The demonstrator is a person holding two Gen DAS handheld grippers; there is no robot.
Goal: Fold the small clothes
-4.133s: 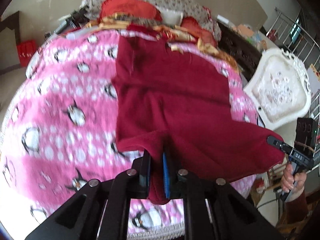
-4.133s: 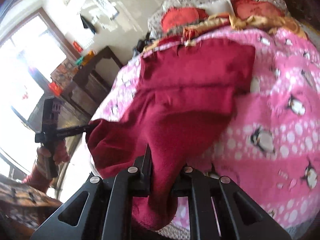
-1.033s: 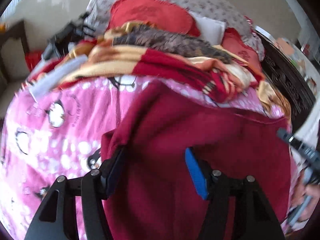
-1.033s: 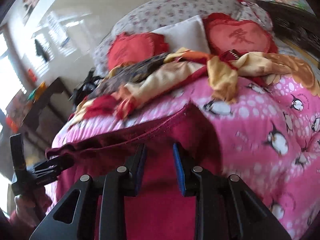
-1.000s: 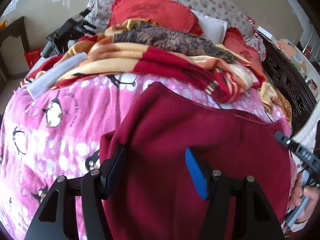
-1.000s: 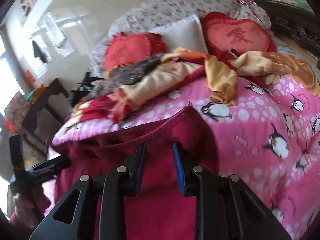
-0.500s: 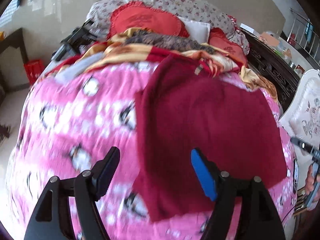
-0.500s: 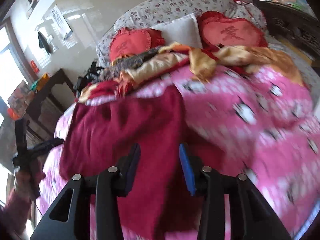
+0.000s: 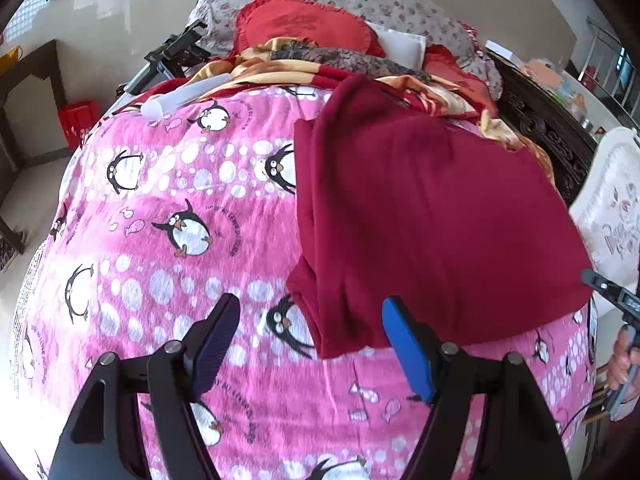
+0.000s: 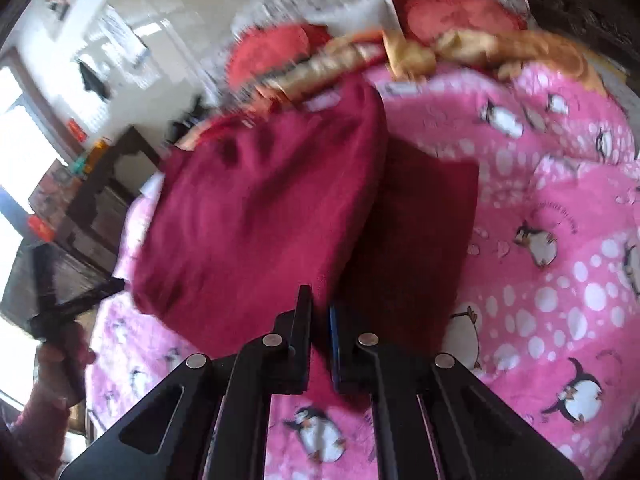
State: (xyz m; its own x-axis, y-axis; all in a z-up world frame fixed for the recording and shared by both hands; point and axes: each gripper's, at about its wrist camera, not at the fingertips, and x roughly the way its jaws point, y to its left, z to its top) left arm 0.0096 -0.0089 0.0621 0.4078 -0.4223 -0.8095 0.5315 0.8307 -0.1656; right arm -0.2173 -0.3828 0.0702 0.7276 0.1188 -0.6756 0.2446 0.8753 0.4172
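Observation:
A dark red garment [image 9: 420,220] lies folded on the pink penguin blanket [image 9: 160,200]; in the right wrist view the garment [image 10: 260,216] shows an upper layer over a wider lower layer on the blanket [image 10: 560,240]. My left gripper [image 9: 309,306] hovers open above the garment's near left corner, and its pads touch no cloth. My right gripper [image 10: 319,304] is shut over the garment's near edge, and I see no cloth pinched. Each gripper also shows at the other view's edge: the right gripper [image 9: 612,292] and the left gripper [image 10: 76,304], each held by a hand.
Crumpled orange and red blankets [image 9: 320,68] and red pillows [image 9: 304,24] fill the head of the bed. A white tube [image 9: 188,94] lies at the far left. A white ornate chair [image 9: 616,216] stands right of the bed, a dark wooden cabinet [image 10: 100,208] on the other side.
Both grippers have let go of the garment's edge at the far end and drawn back to its near edge. The left jaws opened wider; the right jaws opened, then shut.

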